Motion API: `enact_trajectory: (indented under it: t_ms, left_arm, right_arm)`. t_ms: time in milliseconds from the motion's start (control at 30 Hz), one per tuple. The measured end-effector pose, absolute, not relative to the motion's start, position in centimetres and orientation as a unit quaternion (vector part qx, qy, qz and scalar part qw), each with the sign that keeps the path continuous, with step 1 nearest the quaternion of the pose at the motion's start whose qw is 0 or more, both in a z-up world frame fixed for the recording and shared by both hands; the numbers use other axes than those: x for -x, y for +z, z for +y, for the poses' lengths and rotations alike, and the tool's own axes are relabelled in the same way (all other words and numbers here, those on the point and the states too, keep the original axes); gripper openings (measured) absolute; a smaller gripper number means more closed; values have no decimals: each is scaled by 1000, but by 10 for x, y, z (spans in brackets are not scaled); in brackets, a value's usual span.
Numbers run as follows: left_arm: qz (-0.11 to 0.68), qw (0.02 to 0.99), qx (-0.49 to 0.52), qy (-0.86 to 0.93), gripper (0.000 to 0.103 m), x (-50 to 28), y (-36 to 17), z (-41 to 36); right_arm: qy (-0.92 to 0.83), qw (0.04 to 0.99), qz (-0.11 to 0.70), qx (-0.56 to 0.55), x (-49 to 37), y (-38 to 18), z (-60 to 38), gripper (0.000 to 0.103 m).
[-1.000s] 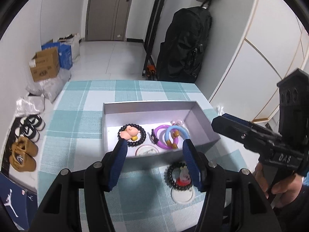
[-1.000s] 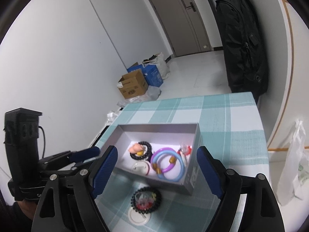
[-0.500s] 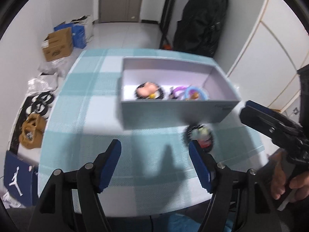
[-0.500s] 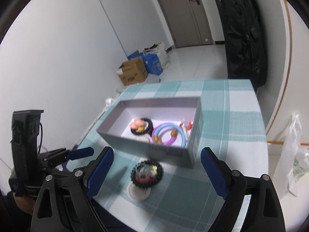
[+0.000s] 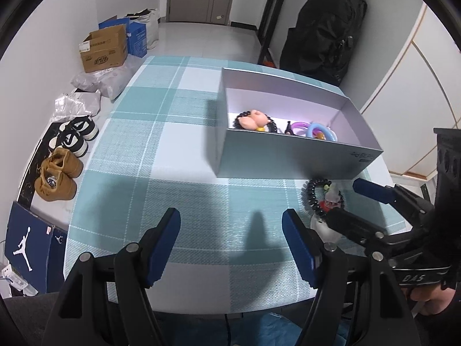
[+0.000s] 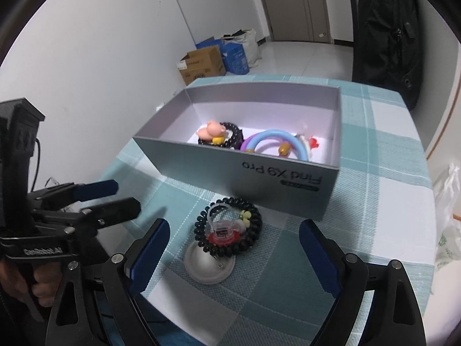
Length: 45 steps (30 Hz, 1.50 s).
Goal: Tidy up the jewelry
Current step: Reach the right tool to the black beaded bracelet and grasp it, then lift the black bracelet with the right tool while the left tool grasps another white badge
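A grey cardboard box (image 5: 288,155) (image 6: 230,158) stands on the checked tablecloth. It holds a black bead bracelet with a pink pig charm (image 5: 253,119) (image 6: 219,132) and purple and blue rings (image 5: 314,129) (image 6: 273,141). In front of the box lies another black bead bracelet with a red and clear charm (image 6: 227,227) (image 5: 322,199), overlapping a white round disc (image 6: 209,262). My right gripper (image 6: 234,226) (image 5: 344,200) hovers open just before this bracelet, pads apart from it. My left gripper (image 5: 230,219) (image 6: 126,194) is open over bare cloth to the left, holding nothing.
The table's near edge (image 5: 230,311) runs just under both grippers. Shoes (image 5: 57,176), cardboard boxes (image 5: 103,49) and bags sit on the floor to the left. A black bag (image 5: 322,28) hangs behind the table, and a plastic bag (image 6: 446,216) hangs at its right.
Both grippers have drawn back from the box toward the near table edge and sunk lower. The left jaws have widened. The right gripper now frames the bracelet outside the box.
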<state>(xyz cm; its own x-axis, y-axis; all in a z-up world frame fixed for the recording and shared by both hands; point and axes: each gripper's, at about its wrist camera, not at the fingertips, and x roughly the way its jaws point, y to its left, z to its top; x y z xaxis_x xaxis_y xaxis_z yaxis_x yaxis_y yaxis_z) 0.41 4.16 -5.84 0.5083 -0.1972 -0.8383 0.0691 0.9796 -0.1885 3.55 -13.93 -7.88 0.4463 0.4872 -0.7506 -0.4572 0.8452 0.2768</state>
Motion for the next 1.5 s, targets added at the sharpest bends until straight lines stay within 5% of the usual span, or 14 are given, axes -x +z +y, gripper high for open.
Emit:
enact_trajectory:
  t_ms: [267, 400, 600, 1500]
  left_arm:
    - [490, 864, 80, -76, 69, -5, -57, 49]
    - [492, 862, 93, -72, 69, -5, -58, 54]
    - [497, 860, 100, -67, 69, -7, -59, 57]
    - [497, 857, 50, -130, 69, -1, -55, 14]
  right_arm:
    - [272, 860, 431, 27, -34, -85, -123, 83]
    - [266, 864, 422, 63, -29, -85, -115, 61]
    - [267, 867, 406, 113, -20, -85, -106, 46]
    - [312, 883, 350, 12, -13, -36, -138, 42]
